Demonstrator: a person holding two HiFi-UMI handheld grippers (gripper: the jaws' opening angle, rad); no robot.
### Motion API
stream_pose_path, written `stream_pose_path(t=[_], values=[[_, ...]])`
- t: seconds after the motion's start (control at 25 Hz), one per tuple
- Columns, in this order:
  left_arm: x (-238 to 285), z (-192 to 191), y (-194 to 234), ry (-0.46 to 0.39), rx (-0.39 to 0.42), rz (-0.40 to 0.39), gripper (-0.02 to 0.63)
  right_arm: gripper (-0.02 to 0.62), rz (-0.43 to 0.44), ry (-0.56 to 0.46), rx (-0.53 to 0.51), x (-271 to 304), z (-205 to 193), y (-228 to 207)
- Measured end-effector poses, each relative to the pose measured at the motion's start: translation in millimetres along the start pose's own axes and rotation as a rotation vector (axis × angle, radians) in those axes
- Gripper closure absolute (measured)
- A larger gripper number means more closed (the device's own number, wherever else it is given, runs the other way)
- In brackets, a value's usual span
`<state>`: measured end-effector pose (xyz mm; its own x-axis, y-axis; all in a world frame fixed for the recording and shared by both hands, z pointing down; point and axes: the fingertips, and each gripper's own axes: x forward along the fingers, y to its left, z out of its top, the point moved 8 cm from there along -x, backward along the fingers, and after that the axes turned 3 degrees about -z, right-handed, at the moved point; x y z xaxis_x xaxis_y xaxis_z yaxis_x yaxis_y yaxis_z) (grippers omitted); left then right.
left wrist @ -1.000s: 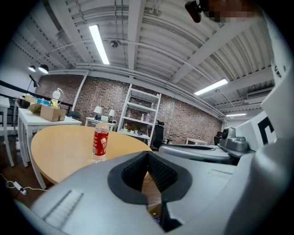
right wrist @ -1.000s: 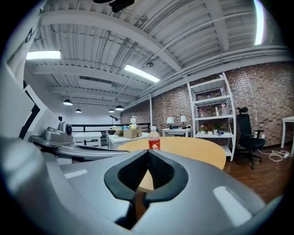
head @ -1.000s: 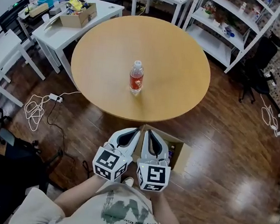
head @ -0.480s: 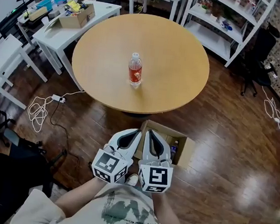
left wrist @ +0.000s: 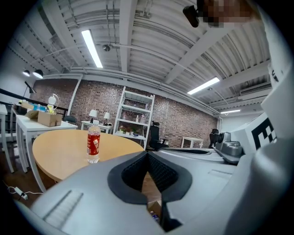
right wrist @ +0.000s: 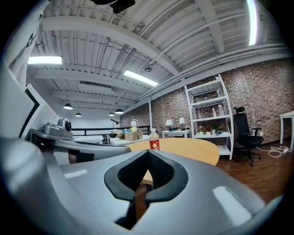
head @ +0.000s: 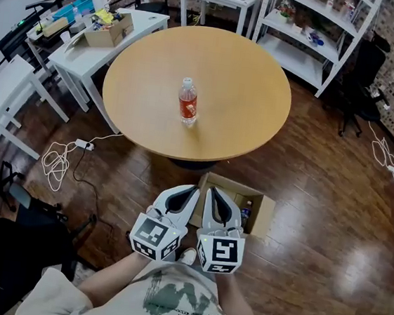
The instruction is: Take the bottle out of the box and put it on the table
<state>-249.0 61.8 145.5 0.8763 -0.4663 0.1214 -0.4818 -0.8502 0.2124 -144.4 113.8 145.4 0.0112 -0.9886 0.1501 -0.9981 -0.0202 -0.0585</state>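
With their dark pads pressed together and nothing between them, the left gripper (left wrist: 148,156) and the right gripper (right wrist: 148,153) are both closed and empty, held side by side and pointing nearly level. Just below and slightly ahead of the right gripper's tips, an open cardboard box (head: 266,221) sits on the wooden floor. Against its wall on the side away from the jaws a small bottle (head: 246,212) shows, too small to tell whether it stands or lies. Well ahead of both pairs of jaws, a round wooden table (head: 247,88) carries a red-labelled plastic bottle (head: 187,103), upright near the middle of the top and a little left of the line between the grippers.

Judging from that, one bottle is already where the task wants it, and the one in the box comes next. It looks like a small drinks bottle: light, smooth and thin-walled, so it would probably dent under a hard squeeze and slip in a loose one. The body at the label, or just under the shoulder, looks the safest hold. The jaws must open before descending, and the box wall beside the bottle leaves little room, so coming from above seems best.
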Motion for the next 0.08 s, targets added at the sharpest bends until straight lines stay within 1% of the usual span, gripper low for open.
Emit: stream_pose_path(t=[0.08], values=[[-1.1, -0.7, -3.1, 0.003, 0.000, -0.002, 0.611, 0.597, 0.001, 0.000, 0.004, -2.9, 0.2, -1.0]])
